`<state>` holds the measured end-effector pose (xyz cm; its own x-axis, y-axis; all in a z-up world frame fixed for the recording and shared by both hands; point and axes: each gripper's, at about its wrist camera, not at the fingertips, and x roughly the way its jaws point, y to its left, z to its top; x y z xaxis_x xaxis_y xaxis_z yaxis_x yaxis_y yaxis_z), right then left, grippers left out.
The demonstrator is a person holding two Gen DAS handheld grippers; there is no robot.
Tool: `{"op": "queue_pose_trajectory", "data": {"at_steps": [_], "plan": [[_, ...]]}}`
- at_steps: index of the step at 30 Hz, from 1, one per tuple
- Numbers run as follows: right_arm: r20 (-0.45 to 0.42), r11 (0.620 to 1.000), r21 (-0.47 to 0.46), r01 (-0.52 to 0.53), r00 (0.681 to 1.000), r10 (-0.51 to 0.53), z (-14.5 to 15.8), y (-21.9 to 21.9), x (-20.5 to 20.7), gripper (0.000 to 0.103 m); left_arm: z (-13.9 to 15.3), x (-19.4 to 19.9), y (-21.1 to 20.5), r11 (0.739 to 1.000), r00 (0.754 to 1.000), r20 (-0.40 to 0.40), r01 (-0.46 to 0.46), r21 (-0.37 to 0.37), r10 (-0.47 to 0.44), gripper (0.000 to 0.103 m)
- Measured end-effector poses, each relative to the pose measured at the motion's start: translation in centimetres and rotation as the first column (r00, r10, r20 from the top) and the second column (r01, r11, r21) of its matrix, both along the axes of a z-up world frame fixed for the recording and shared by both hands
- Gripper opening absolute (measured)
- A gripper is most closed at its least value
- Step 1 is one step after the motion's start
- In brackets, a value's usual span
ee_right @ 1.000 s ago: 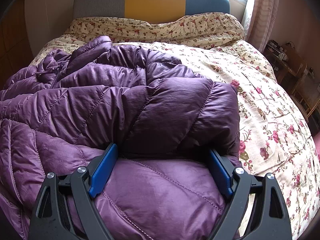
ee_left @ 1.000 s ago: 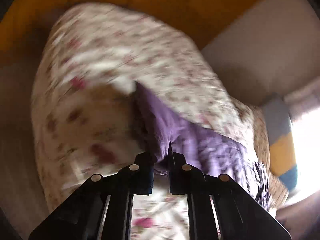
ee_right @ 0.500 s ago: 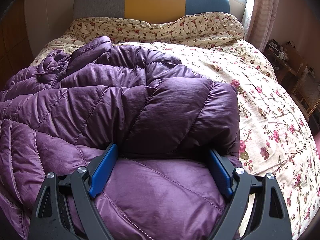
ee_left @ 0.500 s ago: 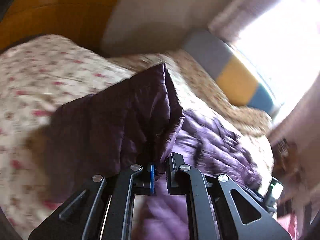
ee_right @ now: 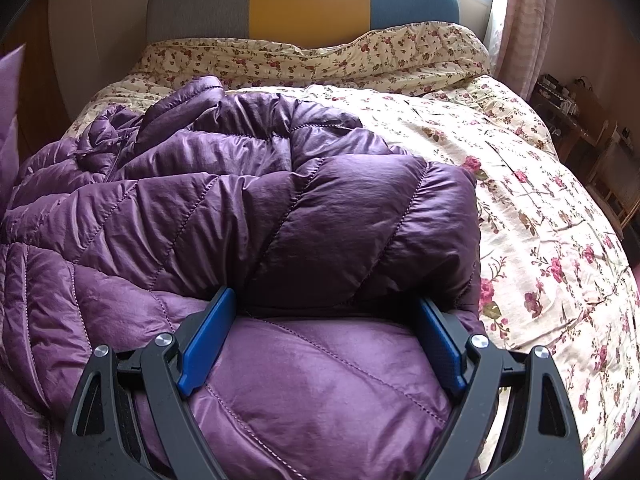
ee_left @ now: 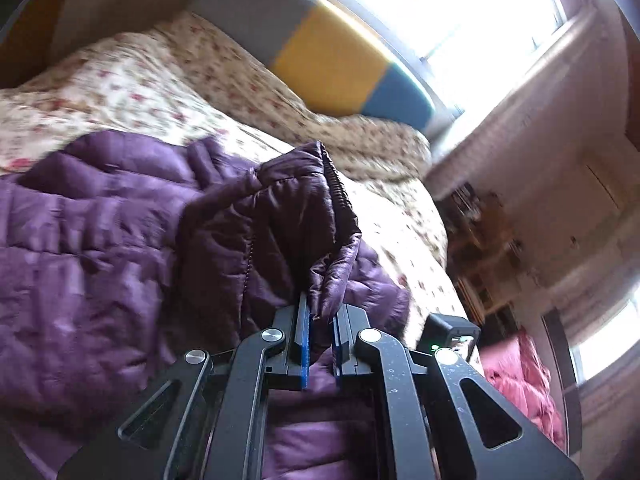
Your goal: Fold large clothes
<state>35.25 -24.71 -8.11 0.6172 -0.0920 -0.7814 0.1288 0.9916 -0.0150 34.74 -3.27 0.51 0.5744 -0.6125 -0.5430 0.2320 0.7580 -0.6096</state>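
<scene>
the purple quilted down jacket (ee_right: pixel 248 216) lies on the bed, over the floral duvet (ee_right: pixel 540 208), occupying the left and near part of the mattress. the right half of the duvet shows bare, and the striped headboard (ee_right: pixel 304 0) stands at the far end.

your left gripper (ee_left: pixel 320 316) has its fingers (ee_left: pixel 303 332) pressed nearly together, pinching a lifted edge of the jacket beside the zipper (ee_left: pixel 338 184); that flap stands up from the rest of the garment. your right gripper (ee_right: pixel 320 320) has its fingers (ee_right: pixel 206 336) spread wide, straddling a puffed fold at the near right edge of the jacket; they rest against the fabric but do not clamp it.

handling judgement:
- treat the jacket as light, soft and bulky. the padding likely compresses under a pinch and springs back when released.
- the shell looks glossy, so expect it to slide between the fingers and over itself. a shallow pinch on one layer may slip.
- take hold at a seam, hem or the zipper edge, where the material is firmer and thinner than a puffed panel.
- avoid closing the fingers around a full padded fold; it is probably too thick to hold securely.
- expect folds to rebound. press each one flat against the bed before letting go.
</scene>
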Motion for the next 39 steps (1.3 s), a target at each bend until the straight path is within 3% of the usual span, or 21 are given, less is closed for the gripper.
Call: {"op": "queue_pose_trajectory", "data": {"at_steps": [6,8,11,12,13,17,20,23,25,28,30,32,36,39], "plan": [[0.002,1.0,0.008,-0.002,1.0,0.002,-0.1,-0.1,0.0,0.087,-1.9,1.8,-5.2,0.987,0.987,-0.032,0.156,-0.04,-0.157,0.008],[0.003,1.0,0.01,-0.002,1.0,0.002,-0.1,-0.1,0.0,0.087,-2.2,2.0,-6.2,0.986,0.985,-0.044,0.164,-0.018,-0.165,0.01],[0.002,1.0,0.008,-0.002,1.0,0.002,-0.1,-0.1,0.0,0.087,-2.6,2.0,-6.0,0.984,0.983,-0.055,0.175,-0.019,-0.176,0.039],[0.002,1.0,0.008,-0.002,1.0,0.002,-0.1,-0.1,0.0,0.087,-2.5,1.9,-5.7,0.985,0.984,-0.054,0.17,-0.037,-0.172,0.057],[0.002,1.0,0.007,-0.002,1.0,0.002,-0.1,-0.1,0.0,0.087,-2.4,1.7,-5.2,0.986,0.985,-0.049,0.161,-0.042,-0.163,0.064],[0.002,1.0,0.002,-0.002,1.0,0.002,-0.1,-0.2,-0.1,0.087,-1.8,0.9,-2.7,0.993,0.993,-0.033,0.114,-0.038,-0.115,0.064],[-0.001,1.0,-0.002,-0.001,1.0,0.001,0.0,-0.1,-0.1,0.087,-1.2,-0.3,0.2,0.999,0.999,-0.002,0.035,0.035,-0.035,0.064],[0.01,1.0,0.004,0.007,1.0,-0.007,0.5,-0.4,-0.3,0.084,-1.3,-1.6,3.5,0.987,0.997,0.02,-0.083,0.137,0.081,0.064],[0.024,1.0,0.015,0.017,1.0,-0.018,1.2,-0.6,-0.7,0.076,-1.7,-2.2,5.7,0.975,0.991,0.023,-0.137,0.174,0.135,0.064],[0.057,0.994,0.095,0.052,0.997,-0.057,2.8,-1.7,-1.4,0.063,-2.5,-2.5,7.9,0.967,0.985,0.01,-0.171,0.19,0.172,0.064],[0.091,0.987,0.144,0.065,0.993,-0.079,4.2,-2.4,-2.0,0.062,-2.6,-2.5,8.5,0.963,0.983,0.012,-0.18,0.2,0.182,0.064],[0.11,0.966,0.259,0.023,0.993,-0.053,5.4,-2.5,-2.3,0.062,-2.7,-2.8,8.9,0.959,0.982,0.018,-0.189,0.21,0.189,0.064],[0.05,0.923,0.38,-0.057,0.998,0.041,5.1,-0.7,-1.1,0.074,-2.9,-3.2,9.1,0.957,0.98,0.023,-0.197,0.213,0.197,0.064],[-0.007,0.901,0.425,-0.087,0.995,0.099,3.9,1.5,-0.1,0.072,-2.8,-3.6,9.2,0.953,0.979,0.031,-0.201,0.226,0.199,0.064]]}}
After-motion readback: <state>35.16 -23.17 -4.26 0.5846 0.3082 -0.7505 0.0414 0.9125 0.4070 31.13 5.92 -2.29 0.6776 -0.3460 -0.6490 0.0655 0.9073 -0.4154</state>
